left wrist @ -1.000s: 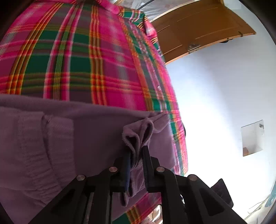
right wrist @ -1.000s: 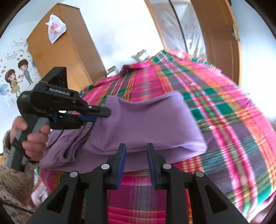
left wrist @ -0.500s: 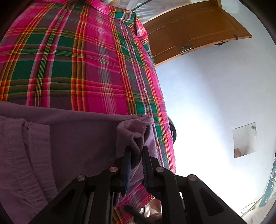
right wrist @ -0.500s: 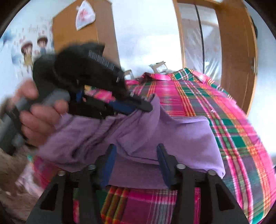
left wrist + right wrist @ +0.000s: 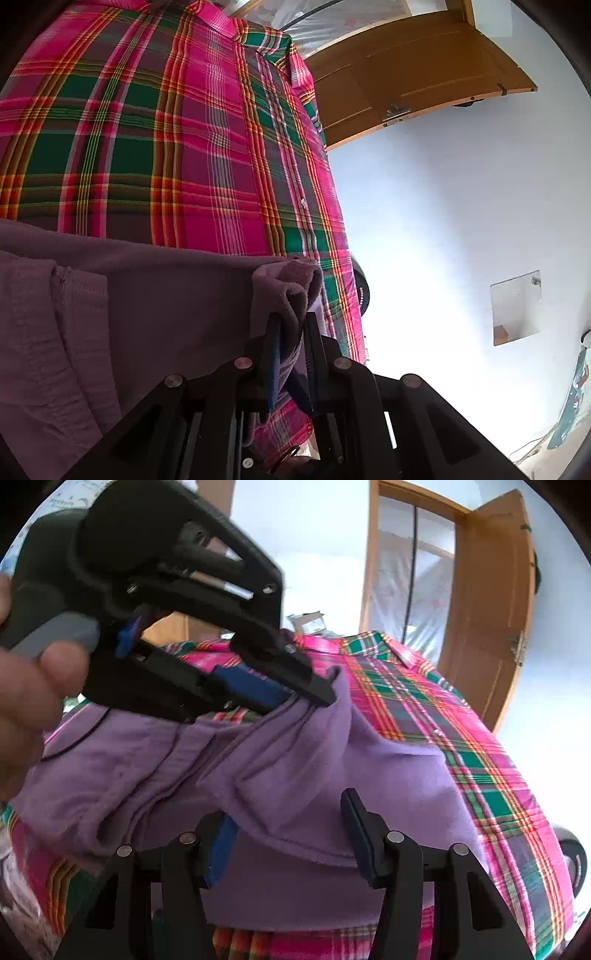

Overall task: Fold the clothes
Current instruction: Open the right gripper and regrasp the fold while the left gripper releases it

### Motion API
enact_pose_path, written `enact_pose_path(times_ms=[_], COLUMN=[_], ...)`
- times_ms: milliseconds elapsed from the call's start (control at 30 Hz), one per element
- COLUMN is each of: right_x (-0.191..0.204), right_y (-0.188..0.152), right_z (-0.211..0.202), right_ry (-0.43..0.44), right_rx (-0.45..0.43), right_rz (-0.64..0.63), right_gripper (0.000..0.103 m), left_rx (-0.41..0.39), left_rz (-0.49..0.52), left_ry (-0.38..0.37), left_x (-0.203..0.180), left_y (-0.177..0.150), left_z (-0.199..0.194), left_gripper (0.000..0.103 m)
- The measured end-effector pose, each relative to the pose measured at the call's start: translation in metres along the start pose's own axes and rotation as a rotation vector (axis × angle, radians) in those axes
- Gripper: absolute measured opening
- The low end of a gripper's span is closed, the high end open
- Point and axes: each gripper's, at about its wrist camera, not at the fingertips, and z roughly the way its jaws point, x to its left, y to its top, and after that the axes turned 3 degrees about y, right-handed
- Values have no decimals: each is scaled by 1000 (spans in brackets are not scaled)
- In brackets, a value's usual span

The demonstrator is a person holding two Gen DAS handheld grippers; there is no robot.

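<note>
Nearest to me, the right tongs point(image 5: 288, 830) stood wide open, their blue-padded fingers point(image 5: 221, 843) spread either side of the soft purple knit garment's point(image 5: 295, 768) near fold, holding nothing. That garment lay in a rumpled heap on the pink, green and orange plaid cloth point(image 5: 166, 140) that covered the surface beneath; whether that surface was a bed or a bench I could not tell.

A little further in, the left tongs point(image 5: 310, 698) were clamped on a bunched corner of the purple garment, lifting it into a small peak. From their own camera the same pinch showed as a thick wad of fabric squeezed between the two black fingers point(image 5: 271, 350).

The risk, as I judged it, lay in that wad: several layers seemed caught at once, so pulling the corner over could drag the under-layers along and spoil the fold. If the right tongs closed where they stood, they might take only the top ply, or snag the plaid cloth with it.

The person's left hand point(image 5: 33, 686) was wrapped round the grey handle, the tool angled down and across toward the garment. Beyond stood a wooden door point(image 5: 491, 602) and pale walls.
</note>
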Motion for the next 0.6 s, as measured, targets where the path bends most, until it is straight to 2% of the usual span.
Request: enact_pose_path(times_ms=[33,100,200,300,467,600], right_x=[-2,-7,-14,-18,-31,-65], right_y=[2,5,8,10,15,25], right_z=[-1,-4,-6,-12,-30,-43], right_ry=[-5,-20,-25,-26,-24,-69], right_rx=[-6,-15,-12,-27,-59,-97], right_rz=[10,24,42,44,66,125], right_gripper=[50,33,13,8,7,7], left_rx=[1,1,2,0,-8,-41], left_rz=[3,4,6,6,19,37], left_ry=[-1,-8,-16,-26,-19,-19], left_x=[-1,-2,-5,-9,-16,-20], left_y=[0,0,1,3,4,5], left_z=[0,0,-1,-1,-3,-9], left_gripper=[12,12,12,12,12,20])
